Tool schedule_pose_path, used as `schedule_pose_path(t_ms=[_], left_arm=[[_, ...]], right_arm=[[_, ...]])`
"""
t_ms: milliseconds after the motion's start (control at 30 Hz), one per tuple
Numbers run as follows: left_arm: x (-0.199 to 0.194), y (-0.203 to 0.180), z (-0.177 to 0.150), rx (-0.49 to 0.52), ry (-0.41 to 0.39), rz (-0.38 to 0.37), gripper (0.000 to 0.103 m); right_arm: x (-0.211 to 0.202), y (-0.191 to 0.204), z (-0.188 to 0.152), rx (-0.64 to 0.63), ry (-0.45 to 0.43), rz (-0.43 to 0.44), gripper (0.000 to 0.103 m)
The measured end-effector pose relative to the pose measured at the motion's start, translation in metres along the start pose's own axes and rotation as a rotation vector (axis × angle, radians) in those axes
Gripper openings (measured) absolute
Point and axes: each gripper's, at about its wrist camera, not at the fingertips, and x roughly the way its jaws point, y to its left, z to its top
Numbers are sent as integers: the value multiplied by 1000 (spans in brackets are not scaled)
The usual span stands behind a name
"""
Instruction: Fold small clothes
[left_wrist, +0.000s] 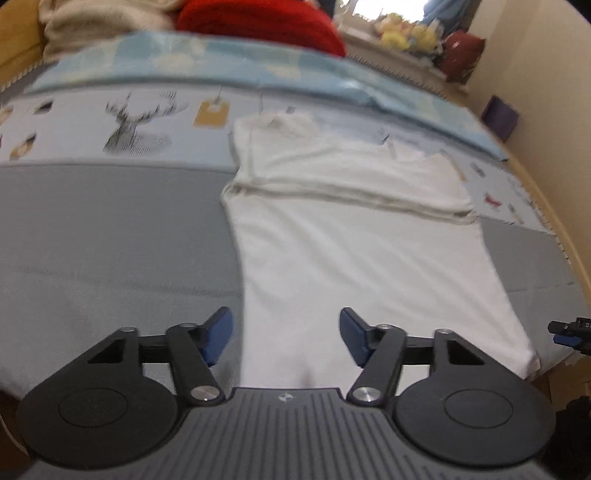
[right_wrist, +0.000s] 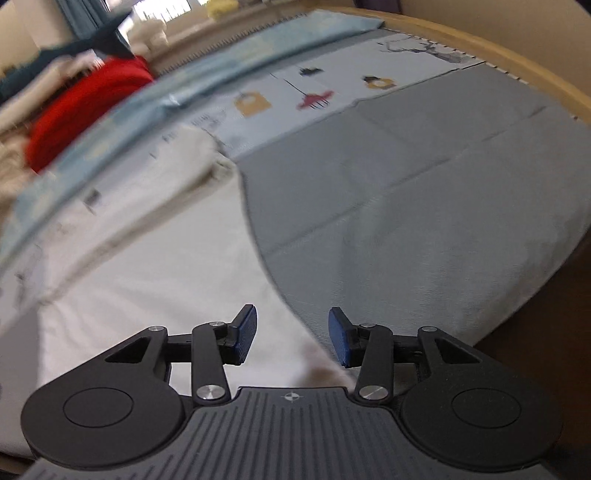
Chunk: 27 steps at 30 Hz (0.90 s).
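Observation:
A white garment (left_wrist: 354, 251) lies flat on the grey bed cover, its upper part folded down into a band across the middle. My left gripper (left_wrist: 284, 336) hovers open over the garment's near left edge, nothing between its blue pads. The tip of the other gripper (left_wrist: 570, 330) shows at the right edge of the left wrist view. In the right wrist view the same white garment (right_wrist: 147, 266) fills the left side. My right gripper (right_wrist: 291, 334) stands open above its near right edge, with cloth below but not pinched.
The grey bed cover (right_wrist: 424, 192) spreads to the right, with a patterned light-blue strip (left_wrist: 122, 125) behind. A red cushion (left_wrist: 266, 22) and a cream blanket (left_wrist: 96, 18) sit at the head. A wooden bed rim (right_wrist: 498, 48) and a wall border the far side.

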Motion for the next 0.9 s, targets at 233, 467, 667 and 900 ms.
schedule_pose_path(t_ms=[233, 467, 667, 900], left_arm=[[35, 15, -27, 19, 203, 34, 54], [51, 30, -37, 9, 294, 72, 45], [61, 25, -38, 42, 318, 89, 42], [61, 22, -41, 42, 313, 92, 41]], right_arm=[[24, 5, -9, -31, 91, -25, 45], [38, -4, -17, -70, 148, -70, 45], [47, -2, -16, -83, 186, -81, 45], [51, 2, -16, -112, 201, -85, 46]])
